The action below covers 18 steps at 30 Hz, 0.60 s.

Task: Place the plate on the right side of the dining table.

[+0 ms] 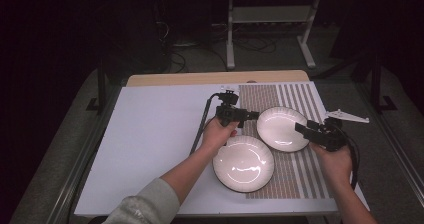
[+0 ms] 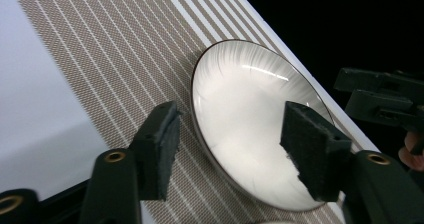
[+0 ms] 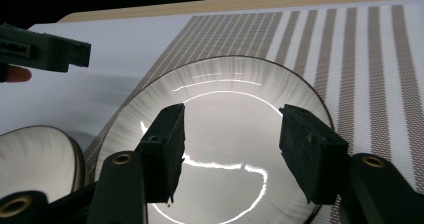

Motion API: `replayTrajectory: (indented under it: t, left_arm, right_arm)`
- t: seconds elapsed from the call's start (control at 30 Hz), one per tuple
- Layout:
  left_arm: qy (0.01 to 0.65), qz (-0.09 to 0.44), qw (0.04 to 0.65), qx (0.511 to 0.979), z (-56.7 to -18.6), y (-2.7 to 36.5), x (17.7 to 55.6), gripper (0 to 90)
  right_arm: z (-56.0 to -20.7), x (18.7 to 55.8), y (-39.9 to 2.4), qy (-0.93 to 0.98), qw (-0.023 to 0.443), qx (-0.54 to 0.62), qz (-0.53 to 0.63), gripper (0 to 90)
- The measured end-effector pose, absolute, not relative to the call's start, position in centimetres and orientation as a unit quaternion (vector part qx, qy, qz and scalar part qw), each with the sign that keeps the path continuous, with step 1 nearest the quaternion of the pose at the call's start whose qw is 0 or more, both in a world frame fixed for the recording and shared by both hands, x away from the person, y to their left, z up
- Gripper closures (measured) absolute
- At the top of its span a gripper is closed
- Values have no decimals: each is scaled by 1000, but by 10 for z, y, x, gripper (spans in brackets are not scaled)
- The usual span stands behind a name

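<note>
Two white ribbed plates lie on a brown-and-white striped mat point(image 1: 295, 184). The far plate point(image 1: 282, 128) sits between both grippers. The near plate point(image 1: 243, 162) lies just in front of it, by the person's left hand. My left gripper point(image 1: 253, 115) hovers at the far plate's left rim, open and holding nothing. In the left gripper view the gripper point(image 2: 232, 134) frames that plate point(image 2: 235, 99). My right gripper point(image 1: 301, 128) is at the plate's right rim, also open. The right gripper view has the gripper point(image 3: 235, 134) over the plate point(image 3: 225, 89), with the near plate point(image 3: 35, 159) at lower left.
A white sheet point(image 1: 150, 134) covers the left of the table, and the table's wooden far edge point(image 1: 215, 78) shows behind it. Beyond stand the white legs of another table point(image 1: 230, 34) with cables on the floor. Dark floor surrounds the table.
</note>
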<state>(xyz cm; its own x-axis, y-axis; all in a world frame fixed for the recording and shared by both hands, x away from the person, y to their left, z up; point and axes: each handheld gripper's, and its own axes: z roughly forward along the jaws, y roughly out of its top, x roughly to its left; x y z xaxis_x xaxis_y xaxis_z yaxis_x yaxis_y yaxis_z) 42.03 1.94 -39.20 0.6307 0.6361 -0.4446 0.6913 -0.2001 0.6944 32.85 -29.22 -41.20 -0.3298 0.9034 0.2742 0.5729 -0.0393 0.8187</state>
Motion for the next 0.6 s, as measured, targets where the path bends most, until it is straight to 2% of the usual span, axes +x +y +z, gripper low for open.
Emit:
replayTrajectory:
  t: [0.17,0.43,0.6]
  left_arm:
    - [385,0,461,800,-385,29,408,357]
    - [347,33,475,808,-380,57,390,347]
    - [330,17,497,803,-381,82,381,281]
  right_arm:
    - [-412,325,-285,680,186,527,475,384]
    - [-411,319,-274,710,194,478,480,328]
    - [-410,314,-272,720,198,451,489,292]
